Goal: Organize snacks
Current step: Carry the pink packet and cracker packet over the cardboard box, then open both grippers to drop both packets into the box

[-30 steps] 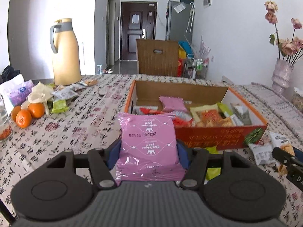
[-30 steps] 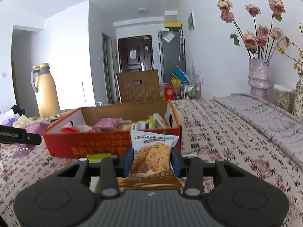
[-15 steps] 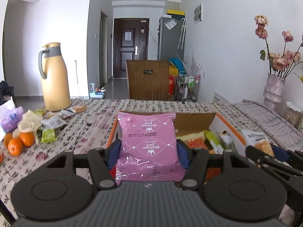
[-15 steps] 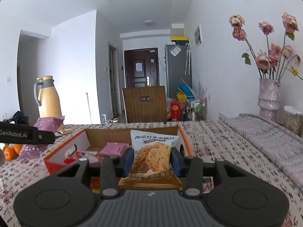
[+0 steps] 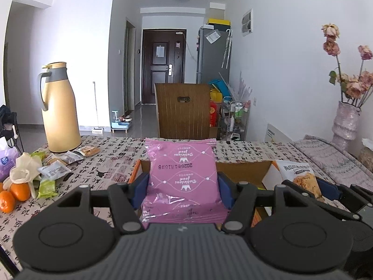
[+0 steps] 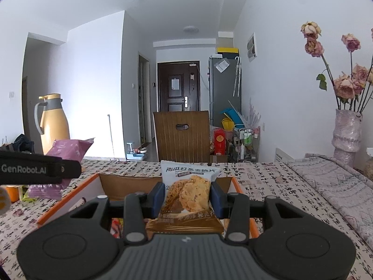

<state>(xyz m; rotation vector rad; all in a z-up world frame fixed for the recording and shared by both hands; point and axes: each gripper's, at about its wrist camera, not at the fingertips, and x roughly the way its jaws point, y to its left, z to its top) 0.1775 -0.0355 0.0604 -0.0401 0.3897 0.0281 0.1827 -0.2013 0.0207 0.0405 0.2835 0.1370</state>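
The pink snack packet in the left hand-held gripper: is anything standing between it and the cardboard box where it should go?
Nothing visible blocks it. The pink snack packet is clamped in the left hand-held gripper, and the open cardboard box lies directly behind and below it. The right hand-held gripper with its cookie packet is alongside, not in between.

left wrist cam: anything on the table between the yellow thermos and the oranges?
Yes, left wrist view: loose snack packets and a cream flower lie between thermos and oranges.
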